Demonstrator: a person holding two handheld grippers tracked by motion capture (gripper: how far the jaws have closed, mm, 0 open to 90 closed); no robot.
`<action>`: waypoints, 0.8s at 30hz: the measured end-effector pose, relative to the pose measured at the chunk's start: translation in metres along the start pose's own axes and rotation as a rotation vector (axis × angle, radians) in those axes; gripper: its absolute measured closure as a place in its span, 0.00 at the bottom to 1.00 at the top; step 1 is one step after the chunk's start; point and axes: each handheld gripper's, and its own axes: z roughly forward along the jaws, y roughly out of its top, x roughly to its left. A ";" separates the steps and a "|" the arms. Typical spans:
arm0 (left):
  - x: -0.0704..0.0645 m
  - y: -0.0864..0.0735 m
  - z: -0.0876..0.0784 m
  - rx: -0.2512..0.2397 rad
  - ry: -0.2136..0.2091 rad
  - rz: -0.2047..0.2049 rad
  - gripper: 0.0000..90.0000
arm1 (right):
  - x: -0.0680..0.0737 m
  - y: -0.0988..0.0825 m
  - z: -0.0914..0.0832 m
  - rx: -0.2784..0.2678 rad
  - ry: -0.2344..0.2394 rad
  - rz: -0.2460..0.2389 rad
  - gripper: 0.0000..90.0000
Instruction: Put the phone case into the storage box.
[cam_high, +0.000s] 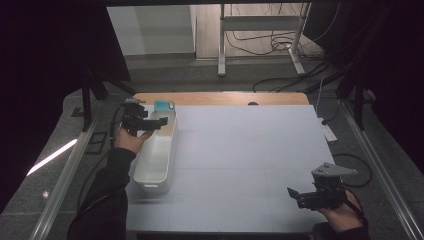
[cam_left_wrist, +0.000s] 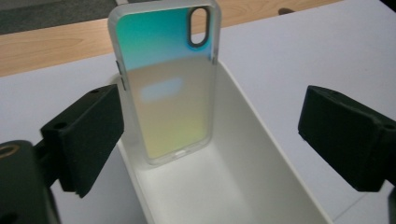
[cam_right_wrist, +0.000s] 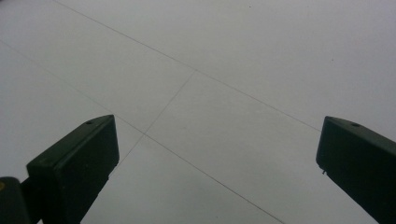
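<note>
A long white tray (cam_high: 156, 172) lies along the left side of the table. An iridescent teal-to-yellow phone case (cam_left_wrist: 168, 84) with a clear rim leans upright against the tray's far end (cam_left_wrist: 224, 74); in the high view the phone case (cam_high: 164, 106) shows as a teal patch. My left gripper (cam_high: 152, 122) hovers over the tray's far half, and in its own view the left gripper (cam_left_wrist: 210, 140) stands open, both pads clear of the case. My right gripper (cam_high: 296, 196) rests low at the table's front right, and in its own view the right gripper (cam_right_wrist: 217, 168) stands open over bare mat.
A pale grey mat (cam_high: 250, 160) covers the table, with a wooden strip (cam_high: 220, 98) along its far edge. A metal-legged stand (cam_high: 260, 30) and loose cables lie on the floor beyond. Dark curtains flank both sides.
</note>
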 end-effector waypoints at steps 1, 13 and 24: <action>-0.001 -0.001 -0.002 0.001 -0.009 0.007 0.06 | 0.000 0.000 0.000 0.002 0.000 0.001 0.00; -0.009 -0.010 -0.012 0.001 -0.014 0.038 0.04 | 0.000 0.000 0.000 0.004 -0.002 -0.003 0.00; -0.016 -0.024 -0.020 -0.005 -0.038 0.062 0.01 | 0.001 0.000 0.000 0.005 -0.003 -0.003 0.00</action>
